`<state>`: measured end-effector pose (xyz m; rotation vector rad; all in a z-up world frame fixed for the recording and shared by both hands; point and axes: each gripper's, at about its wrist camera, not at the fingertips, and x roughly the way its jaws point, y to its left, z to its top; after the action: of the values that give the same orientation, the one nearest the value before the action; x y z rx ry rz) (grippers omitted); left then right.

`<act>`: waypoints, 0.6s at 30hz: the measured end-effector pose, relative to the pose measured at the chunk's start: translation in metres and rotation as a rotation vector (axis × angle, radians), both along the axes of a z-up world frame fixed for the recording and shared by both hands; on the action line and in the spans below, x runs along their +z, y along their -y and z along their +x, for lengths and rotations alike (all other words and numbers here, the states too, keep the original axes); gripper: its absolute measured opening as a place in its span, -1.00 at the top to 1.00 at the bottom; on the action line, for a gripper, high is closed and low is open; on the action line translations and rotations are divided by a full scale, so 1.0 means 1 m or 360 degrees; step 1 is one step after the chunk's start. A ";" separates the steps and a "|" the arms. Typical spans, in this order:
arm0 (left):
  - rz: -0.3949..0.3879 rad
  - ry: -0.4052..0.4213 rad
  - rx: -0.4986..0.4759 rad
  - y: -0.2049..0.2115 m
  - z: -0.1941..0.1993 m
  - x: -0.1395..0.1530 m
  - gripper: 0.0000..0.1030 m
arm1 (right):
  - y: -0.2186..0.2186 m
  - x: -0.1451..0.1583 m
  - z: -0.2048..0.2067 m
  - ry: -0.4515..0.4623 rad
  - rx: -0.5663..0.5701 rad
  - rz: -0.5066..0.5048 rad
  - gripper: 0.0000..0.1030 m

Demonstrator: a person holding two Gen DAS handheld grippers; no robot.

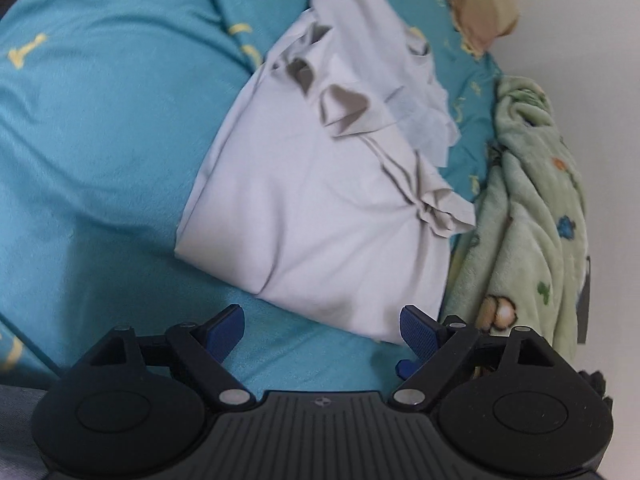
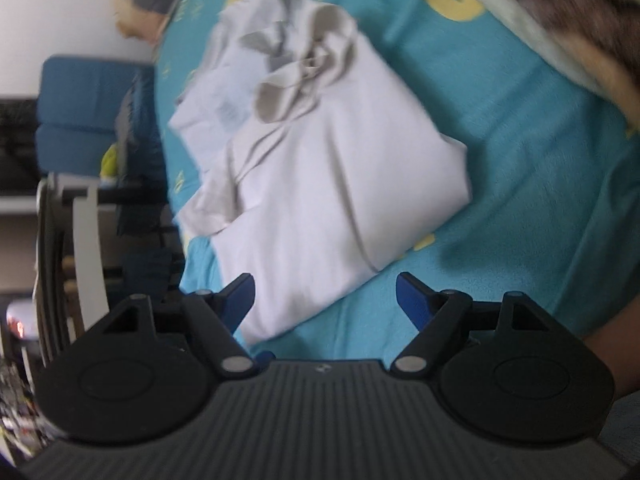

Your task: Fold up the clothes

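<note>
Half-folded white garment [image 1: 320,216] on the bed [image 1: 100,160]; soft, light, likely to slump; best pinched at its near edge; left gripper [image 1: 322,330] and right gripper [image 2: 325,300] spread, empty.

Pale grey garment [image 1: 312,216] on teal, yellow-printed bedsheet [image 1: 100,140].
</note>
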<state>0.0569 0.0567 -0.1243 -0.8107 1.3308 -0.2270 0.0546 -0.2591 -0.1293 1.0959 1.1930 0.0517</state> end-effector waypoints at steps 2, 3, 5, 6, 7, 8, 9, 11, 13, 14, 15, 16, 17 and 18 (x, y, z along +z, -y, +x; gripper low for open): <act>-0.0036 -0.0078 0.0068 -0.002 0.005 -0.013 -0.69 | 0.004 -0.015 0.004 -0.0054 -0.0086 0.0051 -0.54; -0.0053 -0.0110 0.0100 -0.002 0.008 -0.021 -0.68 | 0.007 -0.021 0.005 -0.0080 -0.0122 0.0056 -0.54; -0.0130 -0.0147 0.0169 -0.007 0.012 -0.035 -0.68 | 0.012 -0.031 0.006 -0.0104 -0.0187 0.0046 -0.54; -0.0166 -0.0168 0.0201 -0.010 0.014 -0.041 -0.67 | 0.015 -0.035 0.007 -0.0105 -0.0220 0.0040 -0.56; -0.0206 -0.0174 0.0244 -0.014 0.014 -0.046 -0.65 | 0.019 -0.036 0.008 -0.0077 -0.0255 0.0034 -0.56; -0.0246 -0.0179 0.0288 -0.017 0.015 -0.051 -0.64 | 0.023 -0.037 0.008 -0.0049 -0.0289 0.0027 -0.54; -0.0283 -0.0181 0.0330 -0.021 0.015 -0.055 -0.59 | 0.027 -0.037 0.009 -0.0021 -0.0322 0.0020 -0.54; -0.0299 -0.0134 0.0398 -0.029 0.015 -0.054 -0.47 | 0.029 -0.035 0.010 0.0025 -0.0361 -0.0004 -0.41; -0.0292 -0.0094 0.0425 -0.034 0.016 -0.052 -0.38 | 0.028 -0.032 0.011 0.0059 -0.0360 -0.0057 -0.21; -0.0302 -0.0083 0.0444 -0.036 0.016 -0.053 -0.33 | 0.027 -0.031 0.012 0.0074 -0.0356 -0.0086 0.02; -0.0298 -0.0076 0.0455 -0.038 0.017 -0.052 -0.20 | 0.025 -0.030 0.013 0.0089 -0.0352 -0.0116 0.34; -0.0291 -0.0067 0.0462 -0.038 0.018 -0.051 -0.03 | 0.024 -0.029 0.014 0.0104 -0.0348 -0.0143 0.45; -0.0285 -0.0058 0.0469 -0.039 0.018 -0.050 0.04 | 0.024 -0.028 0.015 0.0123 -0.0346 -0.0153 0.57; -0.0279 -0.0045 0.0474 -0.040 0.019 -0.048 0.14 | 0.025 -0.028 0.016 0.0159 -0.0345 -0.0140 0.68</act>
<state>0.0762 0.0963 -0.1727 -1.1518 1.2096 -0.0973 0.0702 -0.2839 -0.1572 1.1258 0.9736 -0.1112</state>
